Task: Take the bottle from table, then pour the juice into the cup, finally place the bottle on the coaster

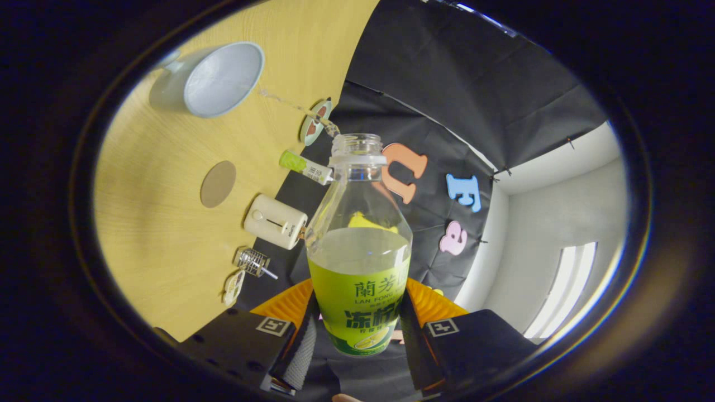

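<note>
The tongs [357,329] are gripping the uncapped, part-full juice bottle [359,245] by its labelled body, both fingers pressing its sides, holding it tilted with its mouth toward the white cup [215,81] on the wooden tabletop [162,223], the round coaster [218,183] lying nearer the fingers.

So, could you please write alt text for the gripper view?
The gripper is shut on an uncapped juice bottle, tilted over a wooden table. A thin stream runs from its mouth toward a white cup; a round coaster lies nearer.
</note>
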Demonstrator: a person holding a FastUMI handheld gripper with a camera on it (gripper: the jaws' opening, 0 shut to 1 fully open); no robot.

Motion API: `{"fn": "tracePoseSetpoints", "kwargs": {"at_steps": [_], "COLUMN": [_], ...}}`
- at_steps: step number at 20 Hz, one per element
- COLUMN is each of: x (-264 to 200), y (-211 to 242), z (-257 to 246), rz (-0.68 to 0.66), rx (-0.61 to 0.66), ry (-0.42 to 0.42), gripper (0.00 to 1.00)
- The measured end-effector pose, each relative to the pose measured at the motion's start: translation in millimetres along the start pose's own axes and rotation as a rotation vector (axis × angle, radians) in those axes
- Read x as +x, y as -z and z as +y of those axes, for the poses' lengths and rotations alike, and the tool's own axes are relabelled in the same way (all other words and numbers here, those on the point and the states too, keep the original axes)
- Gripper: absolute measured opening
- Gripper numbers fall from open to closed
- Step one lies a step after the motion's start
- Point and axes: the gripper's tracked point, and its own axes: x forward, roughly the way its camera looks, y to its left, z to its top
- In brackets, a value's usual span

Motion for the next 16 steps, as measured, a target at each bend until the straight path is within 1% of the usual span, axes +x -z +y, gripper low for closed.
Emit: {"fn": "tracePoseSetpoints", "kwargs": {"at_steps": [16], "x": [3.9], "y": [-6.5], "z": [-6.7], "rz": [-0.019], "rx": [-0.059], "ry": [0.028], "gripper": [0.74]}}
